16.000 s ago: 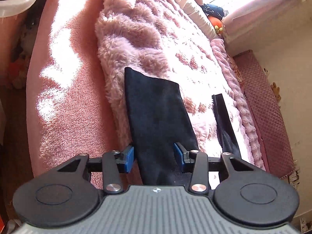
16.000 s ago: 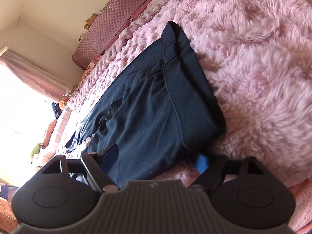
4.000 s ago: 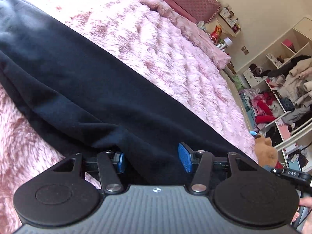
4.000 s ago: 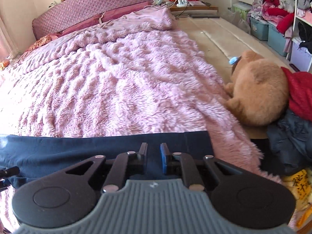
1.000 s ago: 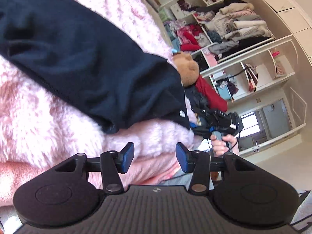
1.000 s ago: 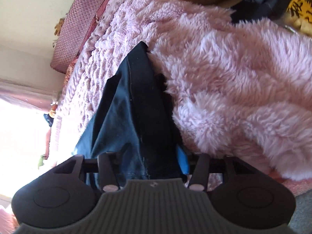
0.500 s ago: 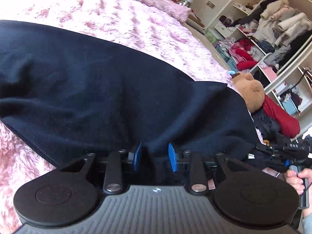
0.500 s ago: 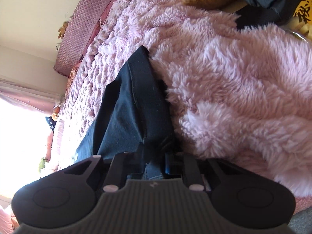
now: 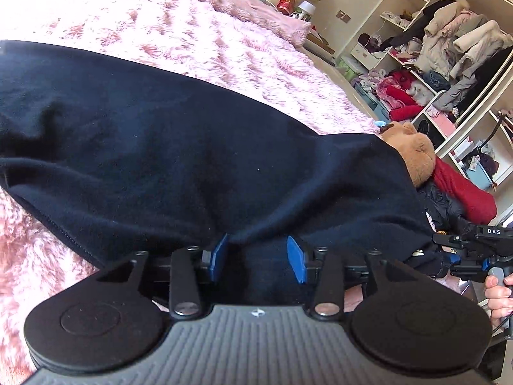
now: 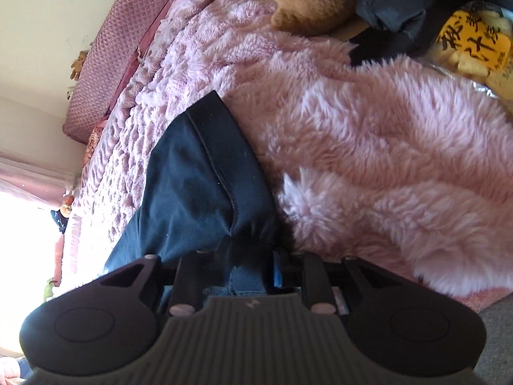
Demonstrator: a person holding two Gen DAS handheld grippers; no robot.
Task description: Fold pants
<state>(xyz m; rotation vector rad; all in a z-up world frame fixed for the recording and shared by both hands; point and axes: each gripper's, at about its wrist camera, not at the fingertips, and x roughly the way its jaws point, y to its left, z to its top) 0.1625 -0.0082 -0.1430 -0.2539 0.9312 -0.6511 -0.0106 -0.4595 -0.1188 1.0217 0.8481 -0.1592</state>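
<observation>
Dark navy pants point(image 9: 179, 147) lie folded lengthwise on the fluffy pink blanket point(image 9: 198, 38). My left gripper point(image 9: 258, 258) has its blue pads apart, with the near edge of the pants bunched between them. My right gripper point(image 10: 247, 269) is shut on the waistband end of the pants point(image 10: 198, 173), and the fabric is pinched and puckered at the fingers. The right gripper also shows at the far right of the left wrist view point(image 9: 474, 253), held by a hand.
A brown teddy bear point(image 9: 413, 154) and a red garment point(image 9: 461, 189) lie past the bed's edge. Open shelves with clothes point(image 9: 449, 48) stand beyond. A quilted headboard point(image 10: 125, 38) is at the bed's far side. A yellow packet point(image 10: 471, 45) lies on the floor.
My left gripper's pads have spread wider apart than half a second ago, with the pants still between them. My right gripper stays closed on the waistband.
</observation>
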